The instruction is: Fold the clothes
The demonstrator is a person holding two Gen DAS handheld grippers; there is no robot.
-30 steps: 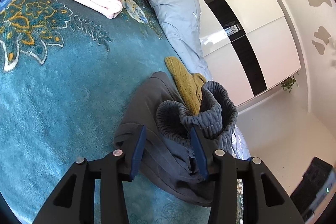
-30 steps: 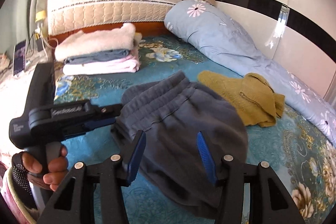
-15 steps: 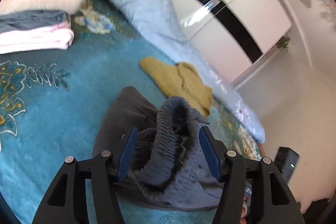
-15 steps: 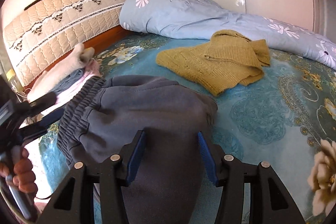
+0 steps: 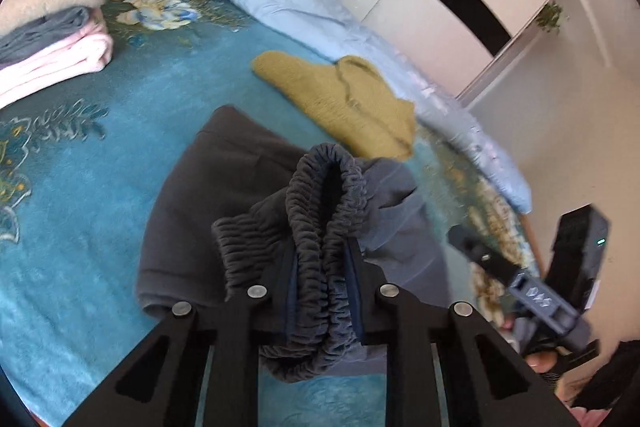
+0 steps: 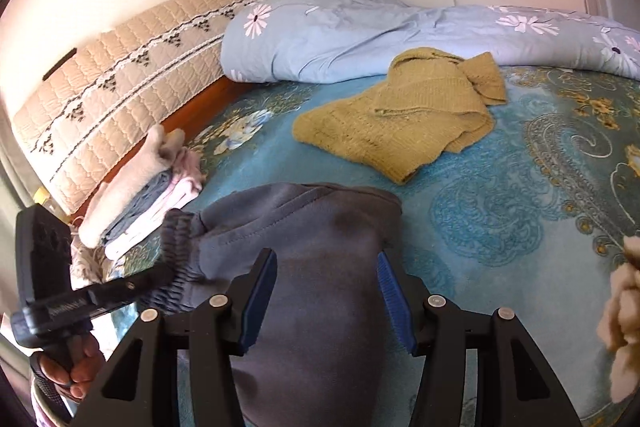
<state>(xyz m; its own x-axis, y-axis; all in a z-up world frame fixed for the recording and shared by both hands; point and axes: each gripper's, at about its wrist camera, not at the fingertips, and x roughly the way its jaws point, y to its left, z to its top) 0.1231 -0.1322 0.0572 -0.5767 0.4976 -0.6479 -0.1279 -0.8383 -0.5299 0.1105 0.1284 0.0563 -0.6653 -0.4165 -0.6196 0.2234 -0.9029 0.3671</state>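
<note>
Now we clamp grey trousers (image 5: 240, 187) waistband in left hand-held gripper (image 5: 322, 301); right hand-held gripper (image 6: 326, 301) gapes released above trouser body on bed (image 6: 500, 207). We judge: carry waistband forward, level, keep fold edges aligned.

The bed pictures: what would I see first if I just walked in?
First, the dark grey sweatpants in the middle of the teal flowered blanket, their ruffled elastic waistband pinched in the left gripper. The right gripper hangs open over the same pants. Behind them lies a rumpled mustard-yellow knitted sweater, and a neat stack of folded clothes sits by the headboard.
</note>
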